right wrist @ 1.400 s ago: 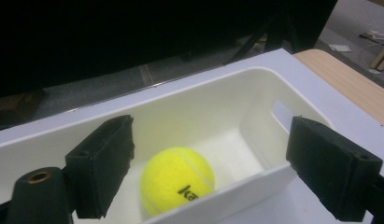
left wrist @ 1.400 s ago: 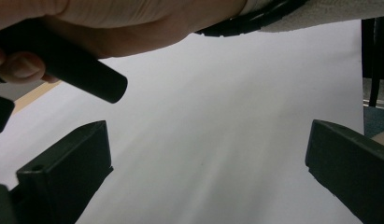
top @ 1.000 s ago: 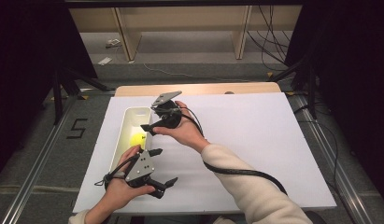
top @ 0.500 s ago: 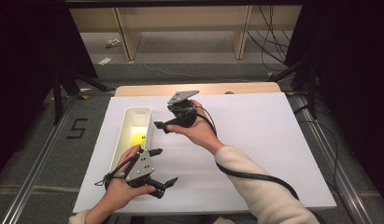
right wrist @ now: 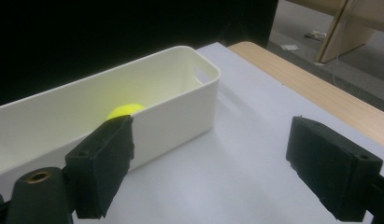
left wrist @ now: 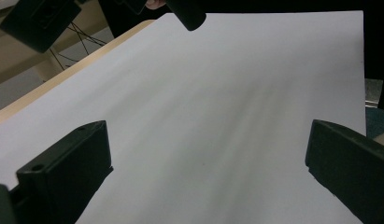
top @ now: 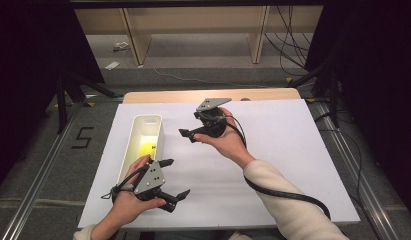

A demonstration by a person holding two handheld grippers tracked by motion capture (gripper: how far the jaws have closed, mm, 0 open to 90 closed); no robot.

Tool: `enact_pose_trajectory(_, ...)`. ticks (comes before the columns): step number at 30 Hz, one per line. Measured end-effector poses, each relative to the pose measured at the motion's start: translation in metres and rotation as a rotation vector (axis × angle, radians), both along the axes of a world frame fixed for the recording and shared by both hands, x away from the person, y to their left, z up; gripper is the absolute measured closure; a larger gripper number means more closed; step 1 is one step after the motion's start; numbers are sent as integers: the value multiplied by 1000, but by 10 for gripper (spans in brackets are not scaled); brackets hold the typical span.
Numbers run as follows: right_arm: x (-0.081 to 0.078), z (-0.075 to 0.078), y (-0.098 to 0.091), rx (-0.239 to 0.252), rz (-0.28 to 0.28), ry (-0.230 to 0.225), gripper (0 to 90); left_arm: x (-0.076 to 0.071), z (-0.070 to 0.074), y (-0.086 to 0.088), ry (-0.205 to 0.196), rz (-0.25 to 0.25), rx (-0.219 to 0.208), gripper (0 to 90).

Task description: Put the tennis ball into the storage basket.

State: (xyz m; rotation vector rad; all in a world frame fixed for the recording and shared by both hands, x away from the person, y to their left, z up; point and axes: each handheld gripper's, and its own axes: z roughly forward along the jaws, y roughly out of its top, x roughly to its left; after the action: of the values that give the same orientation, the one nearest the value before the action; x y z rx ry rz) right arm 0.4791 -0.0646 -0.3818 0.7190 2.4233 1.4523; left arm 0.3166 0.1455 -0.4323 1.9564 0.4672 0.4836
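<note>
Fingers spread, empty, on both right gripper (top: 189, 134) and left gripper (top: 174, 179). Yellow ball (right wrist: 125, 110) in white bin (right wrist: 206, 100), centre-left: likely light, smooth, rolls; pinch across middle.

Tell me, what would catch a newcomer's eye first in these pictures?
Probably the bright yellow ball lying inside the long white bin at the left of the white table. Next come the two black hand-held grippers: the right gripper raised beside the bin with open jaws, and the left gripper near the table's front edge, also open.
</note>
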Motion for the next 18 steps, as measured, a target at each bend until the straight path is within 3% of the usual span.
enact_pose_trajectory(9,-6,-3,-29,3,-43,-11,157,0,0,0,0,3,1,0)
enact_pose_trajectory(11,-8,-4,-38,3,-54,-10,157,1,0,0,-19,-3,3,0)
enact_pose_trajectory(12,-9,-4,-43,6,-65,-8,157,0,0,0,-3,-2,-2,0)
enact_pose_trajectory(18,-15,-9,-72,13,-114,-2,157,0,0,0,0,6,2,0)
